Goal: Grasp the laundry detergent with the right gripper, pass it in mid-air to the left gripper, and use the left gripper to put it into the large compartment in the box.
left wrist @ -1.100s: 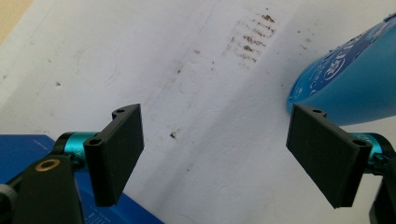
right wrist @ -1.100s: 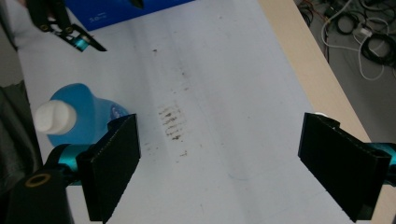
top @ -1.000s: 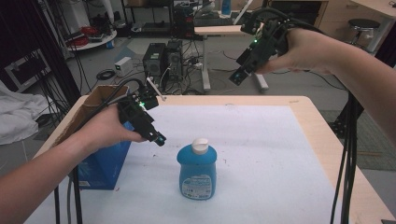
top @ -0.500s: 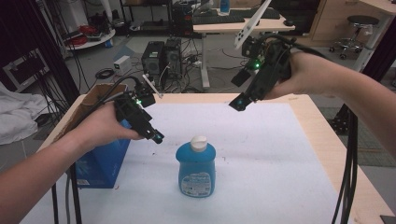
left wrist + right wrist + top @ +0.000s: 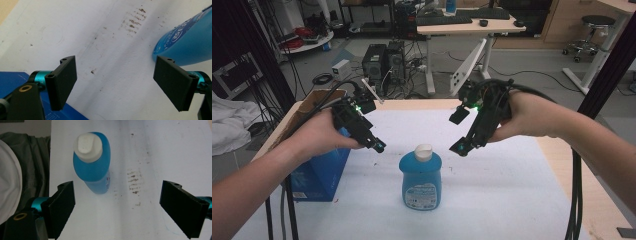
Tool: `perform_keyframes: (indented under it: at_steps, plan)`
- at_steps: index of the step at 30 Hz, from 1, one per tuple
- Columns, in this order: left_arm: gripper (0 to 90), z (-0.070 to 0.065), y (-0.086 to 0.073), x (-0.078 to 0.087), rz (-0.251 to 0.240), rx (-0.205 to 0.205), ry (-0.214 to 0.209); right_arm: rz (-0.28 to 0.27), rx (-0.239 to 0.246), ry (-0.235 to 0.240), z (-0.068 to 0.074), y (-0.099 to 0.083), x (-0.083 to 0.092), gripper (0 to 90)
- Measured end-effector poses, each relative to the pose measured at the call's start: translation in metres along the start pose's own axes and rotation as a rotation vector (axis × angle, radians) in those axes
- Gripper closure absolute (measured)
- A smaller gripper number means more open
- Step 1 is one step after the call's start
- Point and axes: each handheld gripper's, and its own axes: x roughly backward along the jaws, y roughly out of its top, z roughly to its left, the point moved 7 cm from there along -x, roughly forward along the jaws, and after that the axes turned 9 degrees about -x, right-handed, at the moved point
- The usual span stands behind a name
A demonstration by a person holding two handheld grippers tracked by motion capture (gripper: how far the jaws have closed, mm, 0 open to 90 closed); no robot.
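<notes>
Blue bottle (image 5: 421, 175) upright between both grippers, fingers (image 5: 62, 202) spread wide, untouched

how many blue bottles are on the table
1: the blue bottle stands upright on the white table cover, between the two grippers. The blue box at the left may hide something behind it.

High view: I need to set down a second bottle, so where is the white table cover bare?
Bare: the white table cover right of the blue plastic bottle with a white cap, out to the wooden table edge, and the strip behind it. Crowded: the left, where the blue cardboard box stands beside the bottle.
</notes>
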Motion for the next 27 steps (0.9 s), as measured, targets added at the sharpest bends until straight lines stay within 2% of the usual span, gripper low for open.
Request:
perform_keyframes:
  at_steps: [3, 16, 27]
  plan:
    - [19.1, 0.000, 0.000, 0.001, -0.004, 0.003, 0.002, -0.001, 0.013, 0.009, 0.008, -0.002, -0.012, 12.6]
    - [19.1, 0.001, 0.000, 0.004, -0.010, 0.001, 0.005, -0.002, 0.032, 0.045, 0.022, -0.007, -0.041, 12.6]
    - [19.1, 0.002, -0.002, 0.006, -0.017, 0.003, 0.007, -0.001, 0.027, 0.050, 0.027, -0.011, -0.060, 12.6]
